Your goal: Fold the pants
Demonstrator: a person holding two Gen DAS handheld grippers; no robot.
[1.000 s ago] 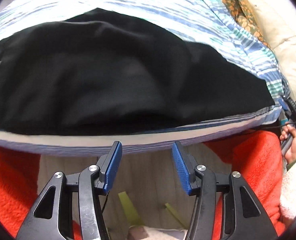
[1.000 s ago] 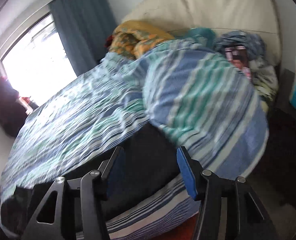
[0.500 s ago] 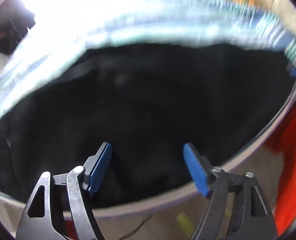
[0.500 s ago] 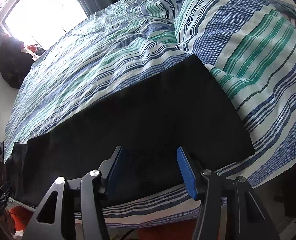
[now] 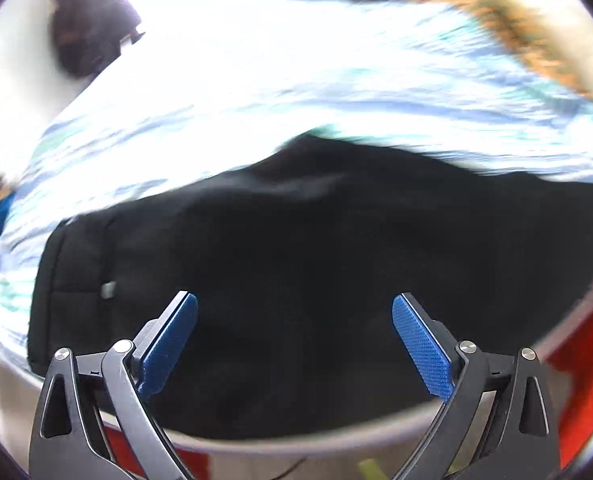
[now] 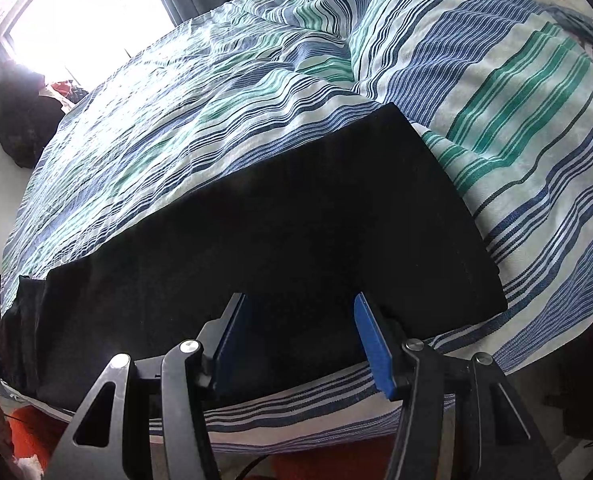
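Our left gripper point(image 5: 294, 322) hangs over the waist end of the pants point(image 5: 320, 264), jaws spread wide with nothing between the blue pads point(image 5: 422, 346); they have just been opening, and we read that as making ready to take a thick bite of waistband. The view is blurred, so we cannot tell whether the tips touch cloth. Our right gripper point(image 6: 298, 338) sits low over the leg end of the pants point(image 6: 280, 240), jaws about half apart, open, pads either side of the dark fabric near its near edge, clamping nothing that we can see. The pants lie flat and long across the striped bed cover point(image 6: 516, 92), close to the bed's near edge, within easy reach of both hands. One hand at each end suggests we are about to lift one end over onto the other. Orange fabric point(image 5: 580, 364) shows below the bed edge.
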